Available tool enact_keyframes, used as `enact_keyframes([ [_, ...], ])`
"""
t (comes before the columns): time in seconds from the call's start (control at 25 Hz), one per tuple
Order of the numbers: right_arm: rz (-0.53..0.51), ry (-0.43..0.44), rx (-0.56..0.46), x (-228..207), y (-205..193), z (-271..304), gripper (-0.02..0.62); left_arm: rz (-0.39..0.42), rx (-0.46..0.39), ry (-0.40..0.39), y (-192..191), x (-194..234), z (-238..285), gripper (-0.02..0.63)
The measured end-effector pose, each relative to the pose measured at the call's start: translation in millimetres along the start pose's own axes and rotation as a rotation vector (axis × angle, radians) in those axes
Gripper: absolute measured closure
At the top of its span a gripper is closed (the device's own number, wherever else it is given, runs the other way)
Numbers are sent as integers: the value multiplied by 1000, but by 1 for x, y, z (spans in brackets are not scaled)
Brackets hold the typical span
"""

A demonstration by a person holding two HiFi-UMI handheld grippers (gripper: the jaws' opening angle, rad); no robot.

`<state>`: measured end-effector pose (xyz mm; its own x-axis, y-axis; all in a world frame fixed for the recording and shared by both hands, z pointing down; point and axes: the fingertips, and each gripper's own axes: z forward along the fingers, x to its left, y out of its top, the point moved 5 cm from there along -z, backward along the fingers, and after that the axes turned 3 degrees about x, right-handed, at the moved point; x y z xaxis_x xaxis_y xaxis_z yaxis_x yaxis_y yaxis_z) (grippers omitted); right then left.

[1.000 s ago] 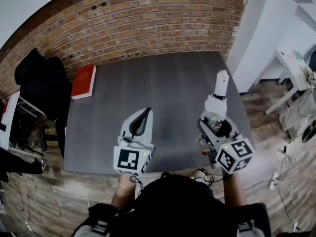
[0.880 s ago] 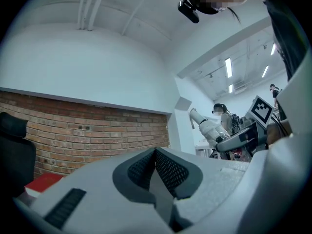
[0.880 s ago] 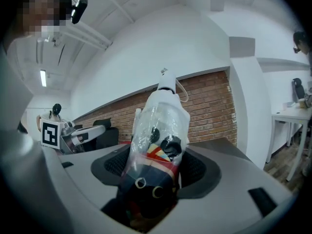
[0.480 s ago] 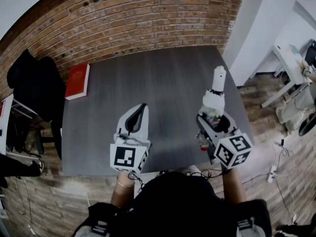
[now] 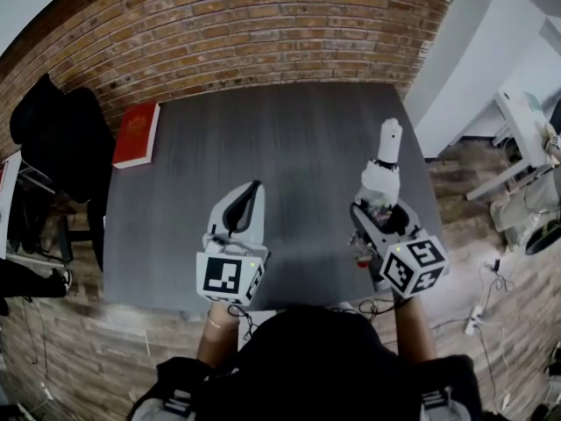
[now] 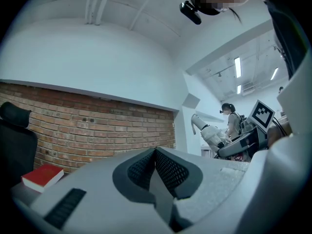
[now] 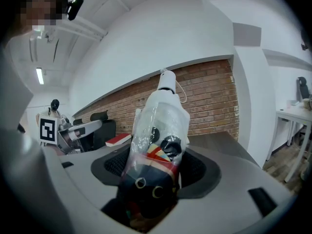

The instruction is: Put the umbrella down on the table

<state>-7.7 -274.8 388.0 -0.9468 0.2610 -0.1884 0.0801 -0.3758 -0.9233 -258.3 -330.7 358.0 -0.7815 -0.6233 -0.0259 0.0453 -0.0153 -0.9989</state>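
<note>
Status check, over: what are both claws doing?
Left gripper shut, empty. Right gripper shut on plastic-wrapped white-handled umbrella above dark grey table. Red book far corner, out of the way.

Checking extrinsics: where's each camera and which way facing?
Head view: on person's head, steeply down at table; forearms, left gripper, right gripper show.
Left gripper view: rides left gripper, along shut jaws toward brick wall; person's head above.
Right gripper view: rides right gripper, along jaws gripping umbrella; person's head upper left.
Shared: red book in all.

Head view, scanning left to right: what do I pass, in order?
Black chair → red book → left tongs, shut and empty → right tongs gripping the umbrella → white desk.
</note>
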Motion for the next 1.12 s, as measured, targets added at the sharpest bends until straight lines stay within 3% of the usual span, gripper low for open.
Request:
enact_keyframes([
  [0.36,-1,22,60,-19,-6,30,311,-23,27,41,-11,10,20,603],
  [1.12,55,50,228,-52,-57,71,311,-23,93,101,-28,9,29,603],
])
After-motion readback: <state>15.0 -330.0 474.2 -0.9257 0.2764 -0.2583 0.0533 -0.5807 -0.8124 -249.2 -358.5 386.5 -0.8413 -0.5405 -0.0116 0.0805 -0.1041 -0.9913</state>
